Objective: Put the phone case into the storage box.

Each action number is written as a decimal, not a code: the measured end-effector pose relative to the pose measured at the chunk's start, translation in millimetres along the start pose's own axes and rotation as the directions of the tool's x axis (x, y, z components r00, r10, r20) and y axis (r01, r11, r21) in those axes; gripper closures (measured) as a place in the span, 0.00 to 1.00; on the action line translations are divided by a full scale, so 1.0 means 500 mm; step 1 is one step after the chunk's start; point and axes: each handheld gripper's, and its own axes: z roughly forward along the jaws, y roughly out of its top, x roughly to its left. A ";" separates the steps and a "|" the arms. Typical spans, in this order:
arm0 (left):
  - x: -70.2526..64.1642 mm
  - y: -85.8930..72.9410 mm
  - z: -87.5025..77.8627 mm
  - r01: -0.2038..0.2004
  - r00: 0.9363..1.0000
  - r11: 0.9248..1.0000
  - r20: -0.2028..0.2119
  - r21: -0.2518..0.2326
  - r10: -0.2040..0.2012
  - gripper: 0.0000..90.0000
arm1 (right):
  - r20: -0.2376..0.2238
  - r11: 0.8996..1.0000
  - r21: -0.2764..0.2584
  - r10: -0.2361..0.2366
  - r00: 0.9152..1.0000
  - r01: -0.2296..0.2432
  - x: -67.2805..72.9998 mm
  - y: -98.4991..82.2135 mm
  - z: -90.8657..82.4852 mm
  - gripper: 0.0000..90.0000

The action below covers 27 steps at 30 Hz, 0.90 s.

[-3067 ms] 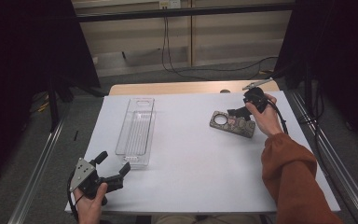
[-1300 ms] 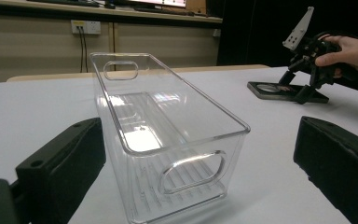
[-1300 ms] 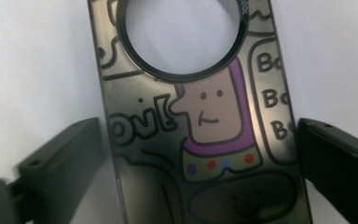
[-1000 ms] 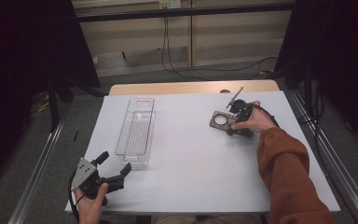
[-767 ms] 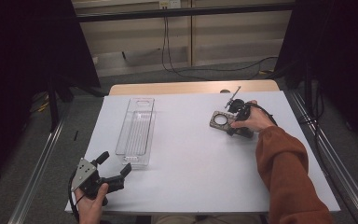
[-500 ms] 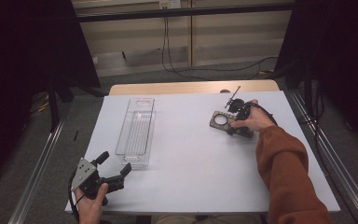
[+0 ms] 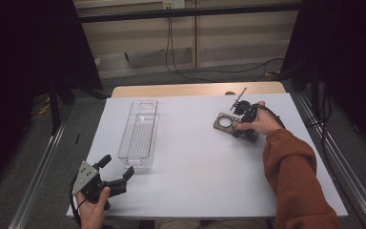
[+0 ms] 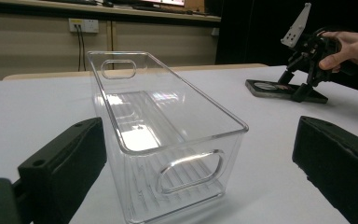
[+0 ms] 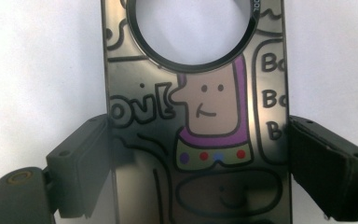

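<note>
Our right tongs (image 9: 198, 154) straddle the dark cartoon-printed plate (image 9: 196, 116) near the bench's (image 7: 195, 181) far right edge, jaws touching both sides. Our left tongs (image 8: 200, 172) rest released by the clear bin (image 8: 163, 126).

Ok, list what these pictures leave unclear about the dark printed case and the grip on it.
- Right gripper view: the case is cut off at top and bottom edges; its right-hand lettering is cut short.
- Right hand-held gripper: whether the jaws press the case edges cannot be told.
- High view: the hand covers the case's near end.
</note>
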 end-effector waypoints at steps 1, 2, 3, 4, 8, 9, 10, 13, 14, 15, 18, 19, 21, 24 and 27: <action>0.001 0.000 -0.001 -0.010 1.000 1.000 0.005 0.007 0.010 0.03 | 0.000 1.000 0.000 0.000 1.000 0.000 0.000 0.000 0.000 0.13; 0.000 0.000 -0.001 -0.007 1.000 1.000 0.008 0.001 0.007 0.03 | 0.001 1.000 0.001 0.015 1.000 -0.015 0.002 0.002 0.000 0.13; -0.001 0.000 0.000 0.000 1.000 1.000 0.004 -0.005 0.000 0.03 | -0.001 1.000 0.000 0.019 1.000 -0.019 0.002 0.002 0.000 0.13; 0.000 0.000 0.000 -0.001 1.000 1.000 0.007 -0.006 0.001 0.03 | -0.001 1.000 -0.004 0.016 1.000 -0.016 0.002 0.002 0.001 0.13; 0.000 0.000 -0.001 0.001 1.000 1.000 -0.001 -0.002 -0.001 0.03 | -0.005 0.999 -0.011 0.031 1.000 -0.031 -0.002 0.000 -0.001 0.14; 0.000 0.000 -0.001 0.001 1.000 1.000 -0.001 -0.002 -0.001 0.03 | -0.006 0.999 -0.010 0.036 0.999 -0.037 -0.002 0.000 -0.001 0.14; 0.001 0.000 -0.001 0.001 1.000 1.000 0.005 -0.004 -0.001 0.03 | -0.004 0.999 -0.010 0.039 0.999 -0.039 -0.001 0.000 -0.002 0.14; 0.000 0.000 -0.002 0.000 1.000 1.000 0.000 -0.003 0.000 0.03 | -0.001 0.999 -0.007 0.047 0.999 -0.047 0.002 0.000 -0.001 0.14; 0.000 0.000 -0.001 0.001 1.000 1.000 -0.001 -0.002 -0.001 0.03 | 0.008 0.999 -0.007 0.048 0.999 -0.048 0.002 0.000 -0.003 0.14; 0.000 0.000 -0.001 0.001 1.000 1.000 -0.001 -0.002 -0.001 0.03 | 0.008 0.999 -0.007 0.048 0.999 -0.048 0.002 0.000 -0.003 0.14; 0.001 0.001 -0.001 0.000 1.000 1.000 -0.007 -0.005 0.000 0.03 | 0.020 0.999 -0.014 0.047 0.999 -0.047 -0.001 -0.004 -0.006 0.14; 0.001 0.001 -0.001 -0.004 1.000 1.000 -0.005 -0.002 0.004 0.03 | 0.030 0.998 -0.015 0.056 0.998 -0.056 -0.001 -0.007 -0.008 0.14; 0.000 0.000 -0.001 0.002 1.000 1.000 -0.001 -0.003 -0.002 0.03 | 0.023 0.998 -0.021 0.062 0.998 -0.062 -0.001 -0.008 -0.009 0.14; 0.000 0.001 -0.001 -0.002 1.000 1.000 -0.002 -0.003 0.002 0.03 | 0.021 0.997 -0.035 0.074 0.997 -0.073 -0.002 -0.012 -0.016 0.14; 0.000 0.001 -0.001 -0.001 1.000 1.000 -0.008 -0.005 0.001 0.03 | 0.036 0.996 -0.048 0.076 0.996 -0.074 -0.003 -0.016 -0.029 0.14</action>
